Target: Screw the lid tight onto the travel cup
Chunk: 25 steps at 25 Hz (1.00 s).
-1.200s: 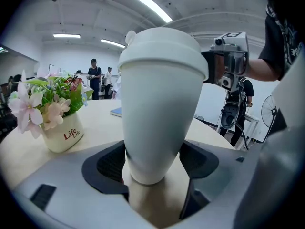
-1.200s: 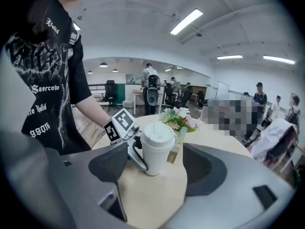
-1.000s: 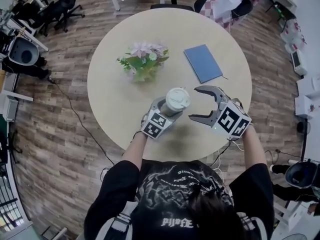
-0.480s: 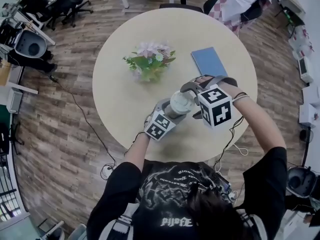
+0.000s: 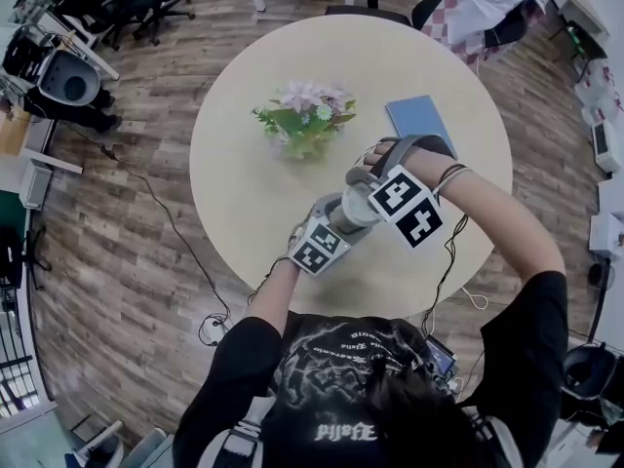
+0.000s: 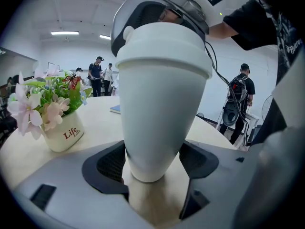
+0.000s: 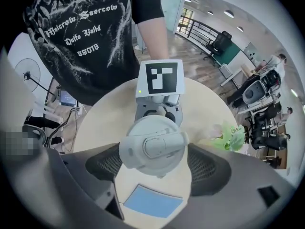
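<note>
One flower pot (image 6: 62,135) near the travel cup (image 6: 159,104) reads "Life".

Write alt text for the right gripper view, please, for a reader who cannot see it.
From straight above, a white lid sits between the right gripper's jaws, which have just been opening, a pad close on either side. Under it, the left gripper grips the travel cup; a round table and a blue notebook lie below.

Round pale desk (image 5: 244,164) on wood-plank floor (image 5: 146,291) — dark office chairs (image 5: 136,8) beyond the desk's far-left edge. White walls (image 6: 71,49); ceiling strip lights (image 6: 64,33) on.
</note>
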Tool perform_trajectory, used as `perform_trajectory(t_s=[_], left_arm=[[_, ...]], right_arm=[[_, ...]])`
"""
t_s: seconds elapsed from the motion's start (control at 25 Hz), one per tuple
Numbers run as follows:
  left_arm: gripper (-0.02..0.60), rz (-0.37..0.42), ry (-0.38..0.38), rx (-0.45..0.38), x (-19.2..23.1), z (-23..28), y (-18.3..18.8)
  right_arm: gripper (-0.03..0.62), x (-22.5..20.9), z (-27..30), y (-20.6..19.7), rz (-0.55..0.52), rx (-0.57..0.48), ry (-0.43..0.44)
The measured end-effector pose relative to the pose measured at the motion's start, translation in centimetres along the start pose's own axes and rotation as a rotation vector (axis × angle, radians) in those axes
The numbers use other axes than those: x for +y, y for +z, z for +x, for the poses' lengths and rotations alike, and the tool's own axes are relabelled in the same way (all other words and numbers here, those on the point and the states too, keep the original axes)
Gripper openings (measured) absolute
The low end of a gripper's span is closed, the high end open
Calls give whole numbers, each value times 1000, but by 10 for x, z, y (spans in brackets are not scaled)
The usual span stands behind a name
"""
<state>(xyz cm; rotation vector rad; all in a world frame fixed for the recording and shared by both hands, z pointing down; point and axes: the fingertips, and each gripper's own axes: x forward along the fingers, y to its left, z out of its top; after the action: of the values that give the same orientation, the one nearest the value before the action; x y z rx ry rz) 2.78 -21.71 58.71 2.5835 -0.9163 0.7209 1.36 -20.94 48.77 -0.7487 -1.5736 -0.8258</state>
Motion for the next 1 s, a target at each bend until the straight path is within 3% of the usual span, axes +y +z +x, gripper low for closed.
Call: perform_trajectory(t_s=[0.2, 0.52, 0.64, 1.0], left_arm=[[370, 6, 0, -4, 1, -2, 2], [370, 1, 10, -8, 2, -1, 2], [370, 0, 14, -6, 1, -2, 0], [370, -8, 34, -16, 1, -1, 1]], right_arm=[[399, -1, 0, 1, 106, -41, -5], [398, -3, 2, 2, 391, -152, -69], [397, -5, 2, 5, 507, -206, -130], [394, -14, -4, 4, 985, -351, -376]])
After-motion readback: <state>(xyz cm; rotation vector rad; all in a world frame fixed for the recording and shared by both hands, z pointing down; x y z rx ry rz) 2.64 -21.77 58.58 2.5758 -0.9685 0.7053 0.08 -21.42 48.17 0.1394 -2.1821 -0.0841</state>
